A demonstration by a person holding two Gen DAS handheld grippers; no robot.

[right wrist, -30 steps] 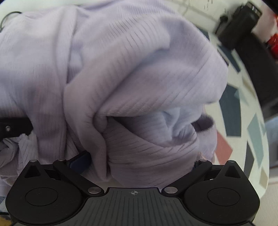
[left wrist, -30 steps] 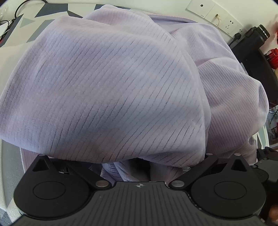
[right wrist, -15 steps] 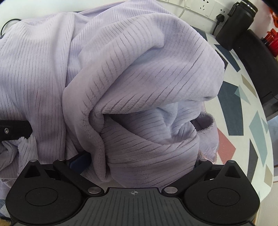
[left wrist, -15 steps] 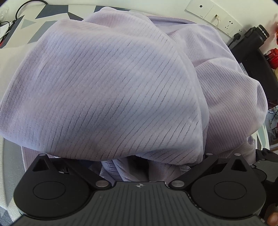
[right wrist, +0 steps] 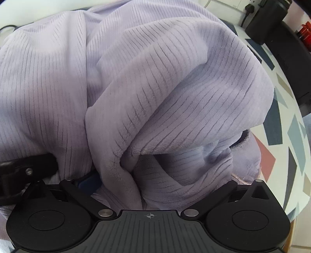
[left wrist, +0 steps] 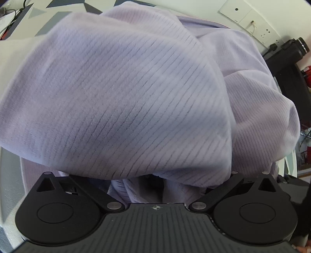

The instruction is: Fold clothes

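A bulky lilac ribbed fleece garment (left wrist: 124, 97) is draped over the front of both tongs and fills nearly all of each wrist view, with the patterned surface (right wrist: 291, 124) showing only at the edges. The fingers of the left tongs (left wrist: 155, 183) are buried under a thick overhanging fold, so it cannot be told how far they are parted or whether cloth is pinched between them. The same holds for the right tongs (right wrist: 149, 186), whose tips are hidden in bunched folds; a blue pad (right wrist: 89, 182) is glimpsed beside the cloth. The garment appears to be gathered in both tongs at once, probably so that a doubled layer can be carried across and laid down as one fold. A dark bottle (right wrist: 266, 17) stands at the far edge, well apart.
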